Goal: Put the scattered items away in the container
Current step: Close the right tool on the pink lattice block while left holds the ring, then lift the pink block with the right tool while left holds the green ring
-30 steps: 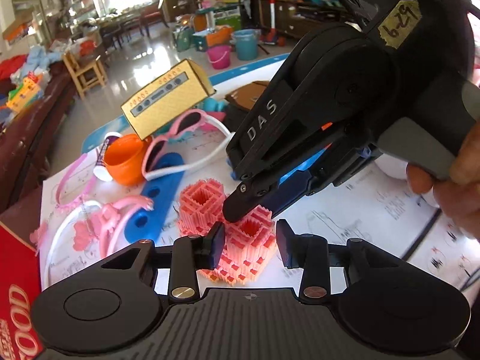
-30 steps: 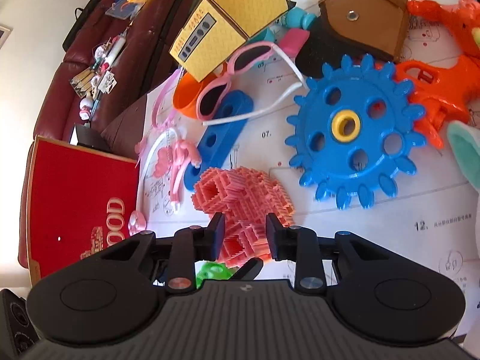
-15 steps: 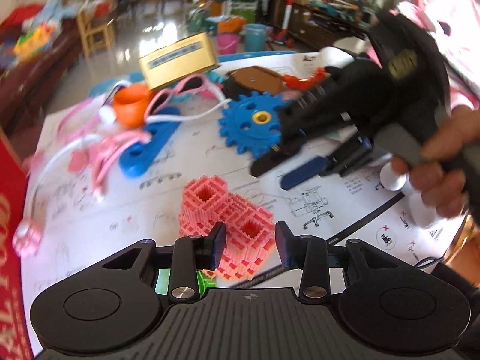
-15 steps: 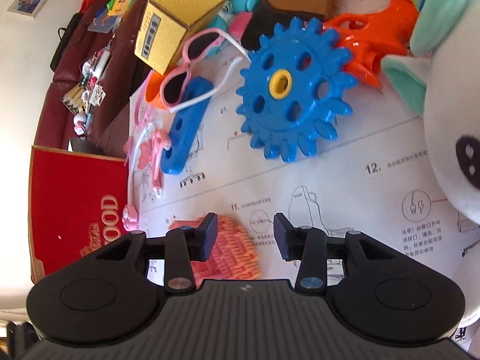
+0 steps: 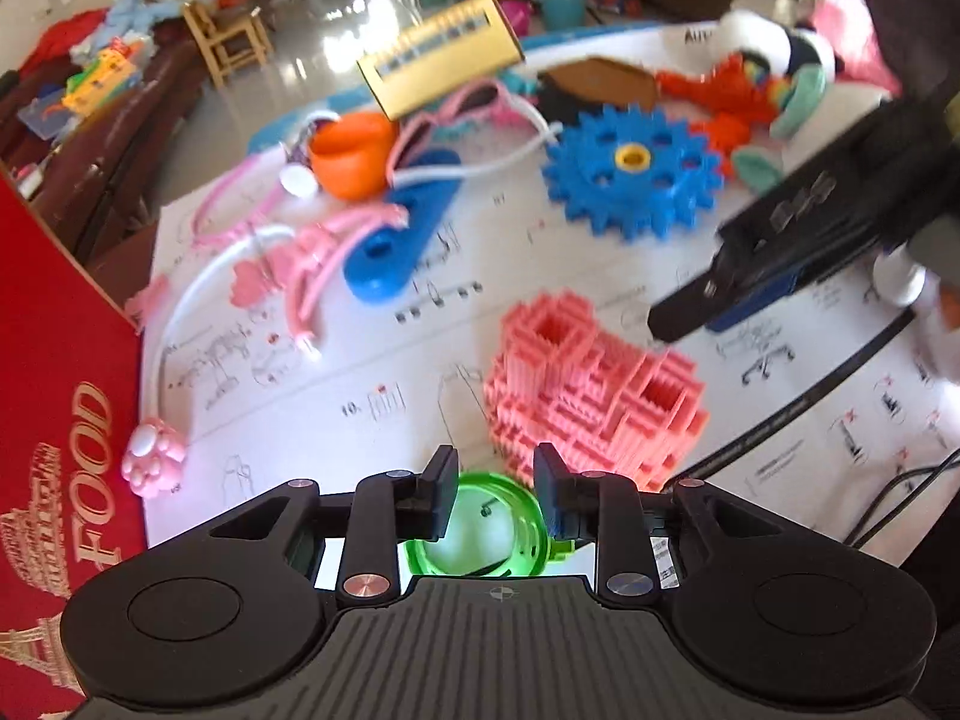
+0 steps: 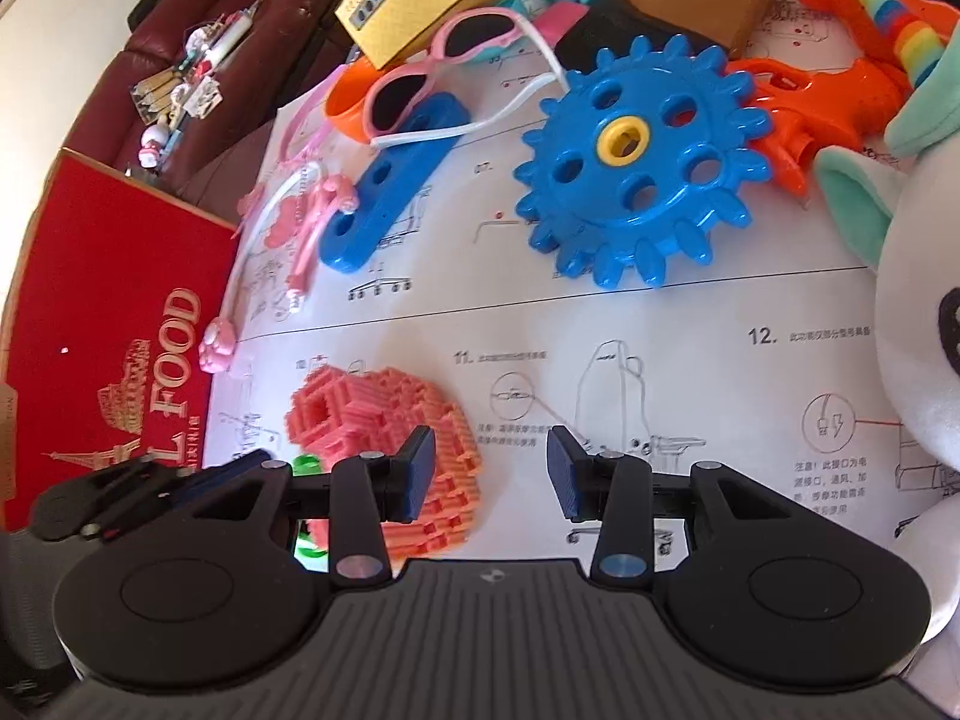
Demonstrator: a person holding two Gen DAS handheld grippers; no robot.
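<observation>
We judge the pink block heart (image 5: 594, 384) light, rigid, crumbly; we'd pinch its flat sides. Our left gripper (image 5: 493, 495) is opening, empty, above a green ring (image 5: 477, 534); our right gripper (image 6: 491, 471) gapes empty.

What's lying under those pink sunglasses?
The pink sunglasses rest on an orange cup and a blue plastic bar. Whatever else sits beneath the lenses is covered.

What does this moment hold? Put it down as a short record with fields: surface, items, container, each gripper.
surface: printed instruction sheet
items: pink block piece, blue gear, blue bar, pink sunglasses, green ring
container: red box, at the sheet's left edge
left gripper: jaws opening, over the green ring, pads not pressing it
right gripper: open, nothing between its jaws
</observation>
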